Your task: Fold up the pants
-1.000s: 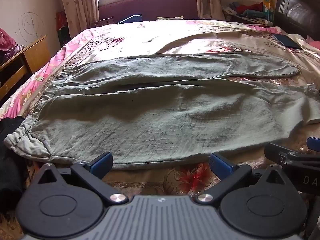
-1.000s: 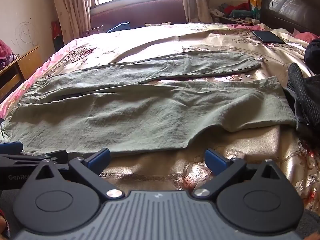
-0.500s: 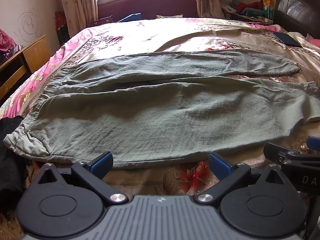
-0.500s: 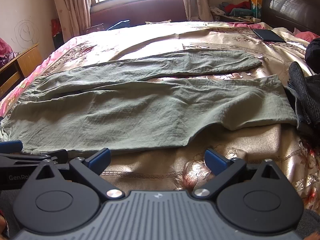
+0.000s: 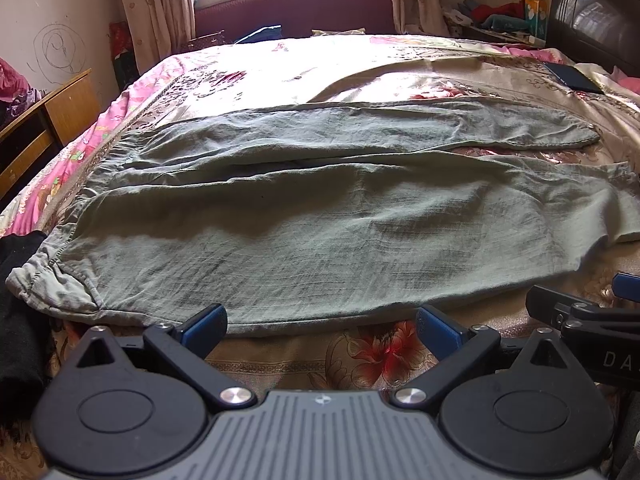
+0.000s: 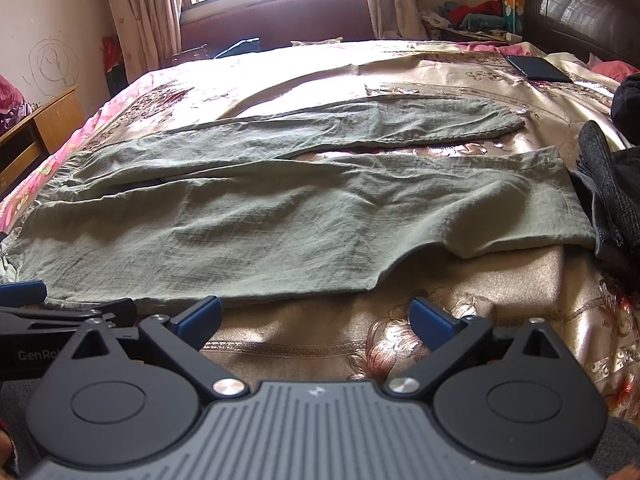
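Green pants (image 5: 320, 216) flat — long axis left-right, waistband probably left.

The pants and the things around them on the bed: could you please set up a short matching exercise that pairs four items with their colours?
Things:
1. pants
2. phone lying on the bed
3. left claw fingertips
4. cabinet beside the bed

Colours:
A. blue
B. brown wood
C. olive green
D. black

Pairs: 1-C, 2-D, 3-A, 4-B
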`<act>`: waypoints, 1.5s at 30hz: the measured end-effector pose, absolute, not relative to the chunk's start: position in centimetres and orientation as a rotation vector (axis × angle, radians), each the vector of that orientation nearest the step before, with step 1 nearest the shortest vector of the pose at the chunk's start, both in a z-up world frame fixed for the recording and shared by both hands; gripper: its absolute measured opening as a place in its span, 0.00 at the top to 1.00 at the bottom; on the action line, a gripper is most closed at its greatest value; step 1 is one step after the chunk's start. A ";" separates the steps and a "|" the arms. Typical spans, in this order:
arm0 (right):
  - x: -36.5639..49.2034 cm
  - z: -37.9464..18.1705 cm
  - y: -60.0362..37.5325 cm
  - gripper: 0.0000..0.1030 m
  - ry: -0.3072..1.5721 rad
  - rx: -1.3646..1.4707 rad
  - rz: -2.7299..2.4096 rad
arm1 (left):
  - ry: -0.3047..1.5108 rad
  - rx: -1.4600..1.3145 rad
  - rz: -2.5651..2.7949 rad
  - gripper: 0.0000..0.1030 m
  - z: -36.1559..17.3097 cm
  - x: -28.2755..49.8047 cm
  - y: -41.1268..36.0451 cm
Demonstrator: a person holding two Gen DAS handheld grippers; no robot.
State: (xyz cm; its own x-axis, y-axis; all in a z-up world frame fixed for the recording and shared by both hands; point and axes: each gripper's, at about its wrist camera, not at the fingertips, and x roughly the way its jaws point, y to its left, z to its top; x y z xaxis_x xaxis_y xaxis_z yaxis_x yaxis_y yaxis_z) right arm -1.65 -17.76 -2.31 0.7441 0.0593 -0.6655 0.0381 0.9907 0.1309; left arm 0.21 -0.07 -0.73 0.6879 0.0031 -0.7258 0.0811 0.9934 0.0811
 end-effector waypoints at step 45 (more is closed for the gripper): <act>-1.5 -2.3 -17.6 0.03 0.739 0.132 0.021 | 0.816 0.108 -0.049 0.00 -0.8 0.1 -0.2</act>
